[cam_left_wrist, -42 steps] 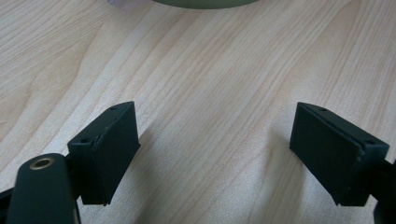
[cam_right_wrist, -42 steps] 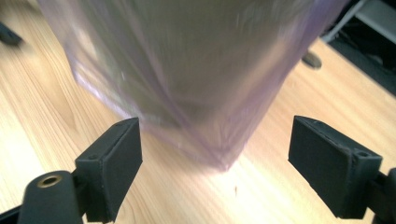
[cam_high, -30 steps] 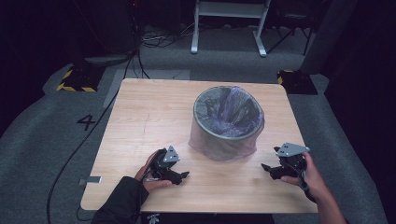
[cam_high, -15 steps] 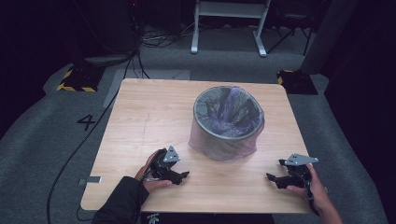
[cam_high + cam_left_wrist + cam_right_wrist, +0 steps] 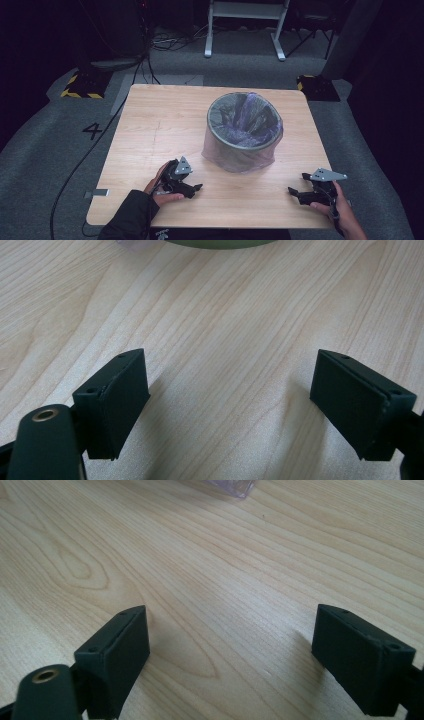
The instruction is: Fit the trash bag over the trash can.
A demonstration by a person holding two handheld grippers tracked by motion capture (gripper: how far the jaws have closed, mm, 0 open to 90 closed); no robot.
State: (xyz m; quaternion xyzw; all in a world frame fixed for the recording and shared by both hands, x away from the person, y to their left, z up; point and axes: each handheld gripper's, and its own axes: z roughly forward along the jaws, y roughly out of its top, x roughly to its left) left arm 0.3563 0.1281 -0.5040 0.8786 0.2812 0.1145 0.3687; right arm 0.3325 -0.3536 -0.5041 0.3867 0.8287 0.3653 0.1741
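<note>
Both tongs (image 5: pixel 196 189) (image 5: pixel 292 192) rest agape on pale wooden table (image 5: pixel 165 125), grey carpet (image 5: pixel 45 150) around.

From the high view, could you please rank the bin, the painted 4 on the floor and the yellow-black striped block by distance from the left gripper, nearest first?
From the left gripper:
1. The bin, lined with a purple bag, up and to the right on the table.
2. The painted 4, on the floor left of the table.
3. The yellow-black striped block, on the floor beyond the table's far left corner.
</note>
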